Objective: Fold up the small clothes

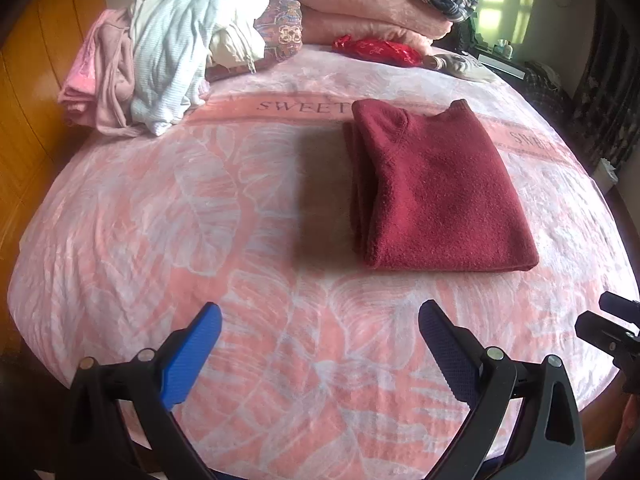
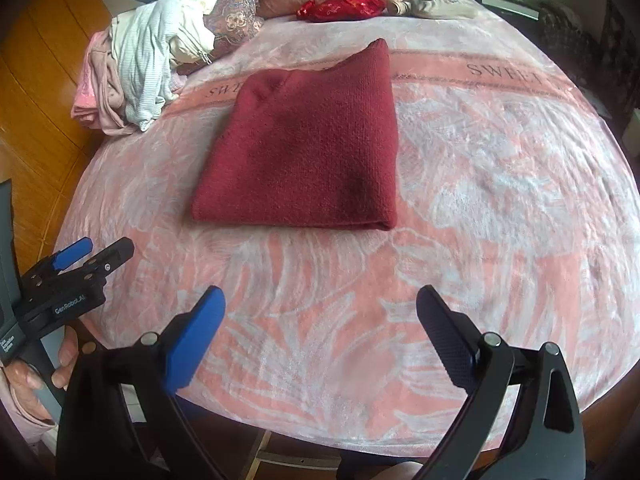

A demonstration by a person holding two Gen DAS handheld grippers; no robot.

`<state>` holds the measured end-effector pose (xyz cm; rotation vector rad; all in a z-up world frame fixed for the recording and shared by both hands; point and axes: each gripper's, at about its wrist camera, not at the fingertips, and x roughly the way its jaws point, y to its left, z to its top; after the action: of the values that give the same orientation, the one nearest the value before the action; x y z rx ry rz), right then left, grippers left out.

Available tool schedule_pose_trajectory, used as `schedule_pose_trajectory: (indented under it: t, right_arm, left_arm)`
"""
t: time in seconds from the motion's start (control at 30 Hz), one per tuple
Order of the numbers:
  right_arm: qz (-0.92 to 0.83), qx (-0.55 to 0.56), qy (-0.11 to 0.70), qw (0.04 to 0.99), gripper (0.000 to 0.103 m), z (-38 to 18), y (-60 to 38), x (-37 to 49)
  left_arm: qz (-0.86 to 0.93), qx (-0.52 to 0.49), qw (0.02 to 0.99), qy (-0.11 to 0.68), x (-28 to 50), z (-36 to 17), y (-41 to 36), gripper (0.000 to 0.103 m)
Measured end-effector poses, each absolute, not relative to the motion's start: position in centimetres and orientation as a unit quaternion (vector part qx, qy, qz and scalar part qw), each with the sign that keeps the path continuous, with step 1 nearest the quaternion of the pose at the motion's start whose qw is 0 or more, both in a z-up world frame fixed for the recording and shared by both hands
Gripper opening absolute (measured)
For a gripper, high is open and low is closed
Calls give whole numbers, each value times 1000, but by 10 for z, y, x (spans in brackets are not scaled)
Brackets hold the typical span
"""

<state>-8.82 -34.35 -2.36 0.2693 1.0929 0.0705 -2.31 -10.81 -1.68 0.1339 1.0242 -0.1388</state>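
A pink floral blanket (image 1: pixel 248 208) printed "SWEET" covers the whole bed. Folded pink blankets (image 1: pixel 372 12) are stacked at its far edge, and a heap of unfolded clothes (image 1: pixel 168 64) lies at its far left corner. The dark red sweater (image 2: pixel 308 144) lies folded flat near the blanket's middle. Over the blanket's near edge, the left gripper (image 1: pixel 320 328) and right gripper (image 2: pixel 320 312) hover with jaws spread wide, gripping nothing.
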Motion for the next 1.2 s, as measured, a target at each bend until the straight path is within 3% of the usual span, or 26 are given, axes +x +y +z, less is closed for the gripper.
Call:
schedule_pose_trajectory:
  t: [1.2]
  right_arm:
    - [40,133,531,836,96,-31,-338,-91]
  left_arm:
    - [-89,77,876,468,-36,-9,-123,99]
